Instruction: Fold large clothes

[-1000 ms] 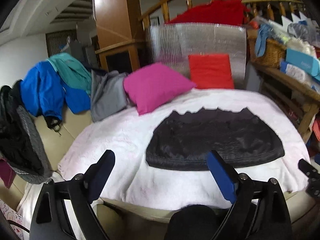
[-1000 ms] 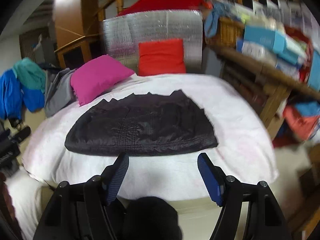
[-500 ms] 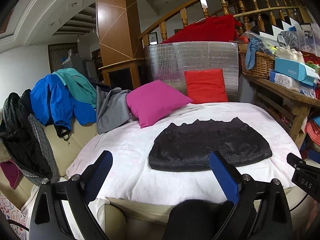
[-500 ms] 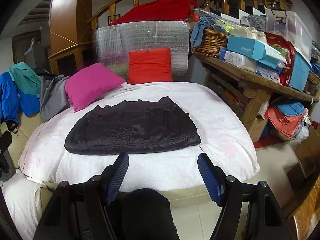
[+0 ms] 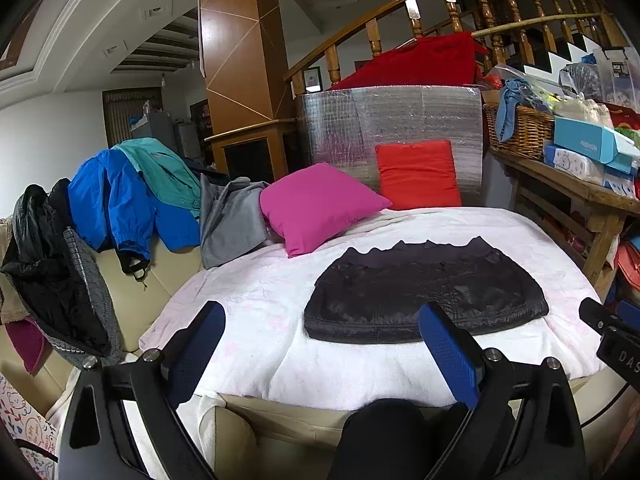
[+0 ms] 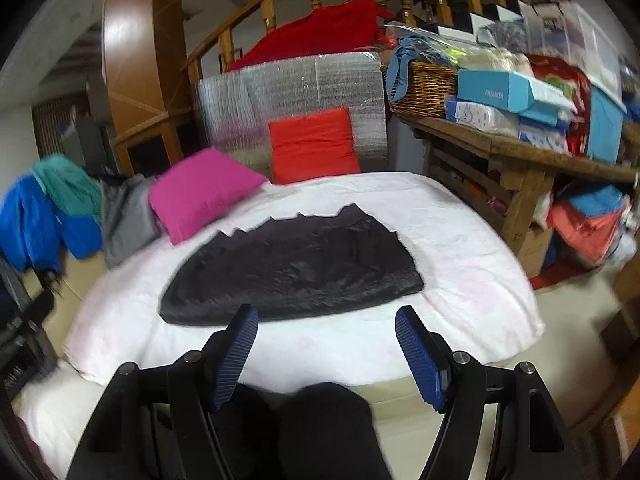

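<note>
A black shiny garment (image 5: 424, 292) (image 6: 292, 268) lies folded flat on the white blanket (image 5: 248, 304) (image 6: 460, 272) that covers the sofa seat. My left gripper (image 5: 320, 320) is open, held back from the blanket's front edge, nothing between its blue pads. My right gripper (image 6: 326, 320) is open too, tilted, hanging short of the garment's near hem with empty jaws. Part of the right gripper (image 5: 612, 332) shows at the right edge of the left wrist view.
A pink cushion (image 5: 320, 204) and a red cushion (image 5: 418, 174) lean at the back before a silver foil panel (image 5: 392, 120). Blue, teal, grey and black clothes (image 5: 132, 196) hang over the sofa on the left. A cluttered wooden table (image 6: 532, 152) stands to the right.
Both grippers pulled back and rose from the garment, which now looks smaller and farther. The right wrist view has rolled, tilting the scene. The garment has not moved.
</note>
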`<state>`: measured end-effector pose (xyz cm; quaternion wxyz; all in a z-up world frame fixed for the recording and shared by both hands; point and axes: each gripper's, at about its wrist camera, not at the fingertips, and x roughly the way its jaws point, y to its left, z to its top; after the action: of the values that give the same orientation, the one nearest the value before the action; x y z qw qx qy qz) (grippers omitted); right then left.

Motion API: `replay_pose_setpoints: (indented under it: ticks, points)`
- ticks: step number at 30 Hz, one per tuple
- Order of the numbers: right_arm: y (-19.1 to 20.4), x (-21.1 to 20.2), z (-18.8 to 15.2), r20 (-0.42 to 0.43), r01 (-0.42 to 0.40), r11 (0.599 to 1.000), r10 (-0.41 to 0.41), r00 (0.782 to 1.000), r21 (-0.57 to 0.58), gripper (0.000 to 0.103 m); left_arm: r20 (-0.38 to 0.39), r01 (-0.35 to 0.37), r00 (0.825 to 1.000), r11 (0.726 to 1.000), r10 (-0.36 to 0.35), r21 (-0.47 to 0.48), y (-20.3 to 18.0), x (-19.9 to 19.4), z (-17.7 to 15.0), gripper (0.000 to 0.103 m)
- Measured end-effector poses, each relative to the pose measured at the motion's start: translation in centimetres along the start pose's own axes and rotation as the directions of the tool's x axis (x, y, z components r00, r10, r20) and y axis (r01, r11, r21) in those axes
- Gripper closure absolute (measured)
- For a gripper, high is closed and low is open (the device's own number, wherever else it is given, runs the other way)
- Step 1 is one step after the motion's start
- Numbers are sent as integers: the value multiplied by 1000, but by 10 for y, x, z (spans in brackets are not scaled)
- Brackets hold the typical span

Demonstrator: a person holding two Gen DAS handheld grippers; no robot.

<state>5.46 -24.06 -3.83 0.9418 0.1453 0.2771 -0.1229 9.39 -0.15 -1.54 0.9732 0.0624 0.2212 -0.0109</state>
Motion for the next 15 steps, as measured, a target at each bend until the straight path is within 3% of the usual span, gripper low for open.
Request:
replay_pose_setpoints:
  ticks: [15]
  points:
    - [10, -3, -2, 13, 24, 999, -24, 1000, -23, 26, 19, -17, 1000, 1000, 17, -11, 2, -5, -1, 6]
